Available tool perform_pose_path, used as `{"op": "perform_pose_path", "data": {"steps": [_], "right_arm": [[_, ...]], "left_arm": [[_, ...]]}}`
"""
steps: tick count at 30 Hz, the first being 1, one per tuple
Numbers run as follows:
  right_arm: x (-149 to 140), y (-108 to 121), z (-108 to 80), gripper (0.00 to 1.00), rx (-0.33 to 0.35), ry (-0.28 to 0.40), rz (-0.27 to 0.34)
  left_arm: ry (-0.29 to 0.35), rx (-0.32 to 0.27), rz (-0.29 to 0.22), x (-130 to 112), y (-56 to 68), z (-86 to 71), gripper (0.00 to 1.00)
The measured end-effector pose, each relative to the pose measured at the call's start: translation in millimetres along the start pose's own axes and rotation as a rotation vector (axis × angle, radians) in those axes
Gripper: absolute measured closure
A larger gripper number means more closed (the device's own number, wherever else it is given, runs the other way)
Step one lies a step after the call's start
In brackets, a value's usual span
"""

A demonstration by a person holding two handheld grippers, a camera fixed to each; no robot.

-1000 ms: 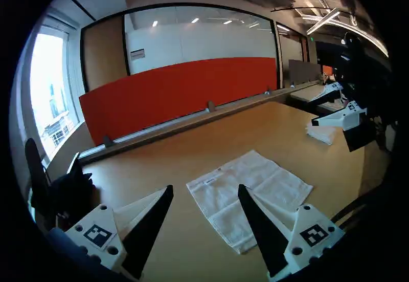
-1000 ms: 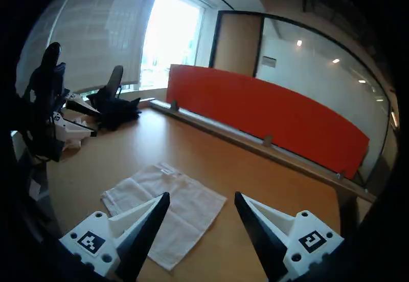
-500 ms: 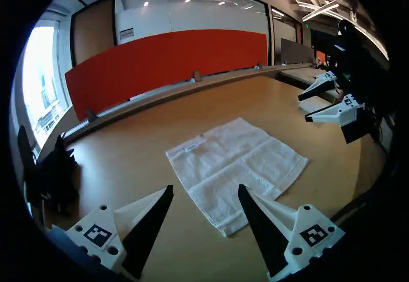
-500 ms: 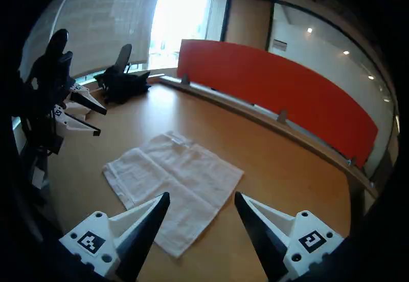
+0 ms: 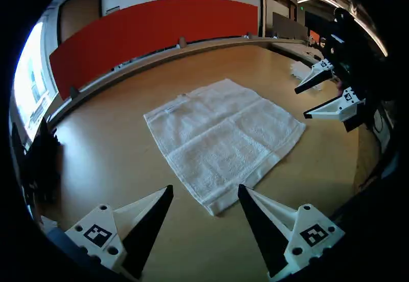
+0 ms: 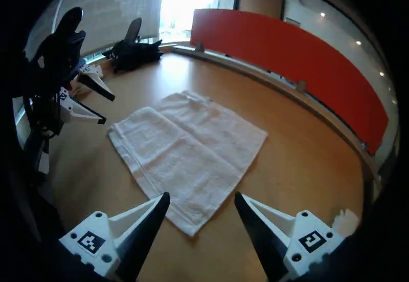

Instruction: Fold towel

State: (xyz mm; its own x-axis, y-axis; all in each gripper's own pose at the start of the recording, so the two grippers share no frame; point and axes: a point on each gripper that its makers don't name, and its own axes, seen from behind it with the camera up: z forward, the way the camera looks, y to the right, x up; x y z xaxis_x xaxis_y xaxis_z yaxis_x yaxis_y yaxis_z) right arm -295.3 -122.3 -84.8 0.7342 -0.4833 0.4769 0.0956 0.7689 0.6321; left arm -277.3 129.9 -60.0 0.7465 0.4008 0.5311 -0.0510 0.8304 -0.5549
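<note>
Towel (image 5: 225, 128) flat on table (image 5: 102, 144) | near corner at gaping left claw (image 5: 204, 186)

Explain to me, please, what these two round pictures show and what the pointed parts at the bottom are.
There is no robot here. A person holds a two-finger tool in each hand, and a wide-angle camera rides on each one, looking forward along its fingers. One picture comes from the left tool, the other from the right tool. The pointed pairs at the bottom are each tool's own fingers, spread open. Each view also catches the other tool farther off at the side. A white towel lies flat on the wooden table, with a red divider behind it. Neither tool holds anything; each points at a near corner of the towel.
</note>
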Motion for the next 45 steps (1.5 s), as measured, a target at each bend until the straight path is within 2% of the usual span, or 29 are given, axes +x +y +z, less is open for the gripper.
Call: {"op": "perform_pose_path", "data": {"steps": [11, 17, 31, 36, 45], "right_arm": [[-31.7, -6.1, 6.7, 0.02, 0.037, -0.087, 0.012], [-38.7, -8.8, 7.1, 0.02, 0.054, -0.110, 0.014], [-47.4, -11.3, 11.7, 0.06, 0.090, -0.145, 0.028], [-49.4, -12.8, 12.9, 0.13, 0.105, -0.148, 0.035], [-48.8, -16.1, 13.2, 0.32, 0.114, -0.131, 0.025]], "left_arm": [[-0.107, -0.048, -0.002, -30.3, 15.8, 15.8, 0.06], [-0.157, -0.058, -0.010, -41.1, 19.1, 22.2, 0.06], [-0.183, -0.080, -0.009, -41.5, 19.5, 30.0, 0.06], [-0.183, -0.074, -0.005, -42.5, 19.1, 30.0, 0.06], [-0.188, -0.059, -0.007, -43.2, 19.5, 29.7, 0.11]]}}
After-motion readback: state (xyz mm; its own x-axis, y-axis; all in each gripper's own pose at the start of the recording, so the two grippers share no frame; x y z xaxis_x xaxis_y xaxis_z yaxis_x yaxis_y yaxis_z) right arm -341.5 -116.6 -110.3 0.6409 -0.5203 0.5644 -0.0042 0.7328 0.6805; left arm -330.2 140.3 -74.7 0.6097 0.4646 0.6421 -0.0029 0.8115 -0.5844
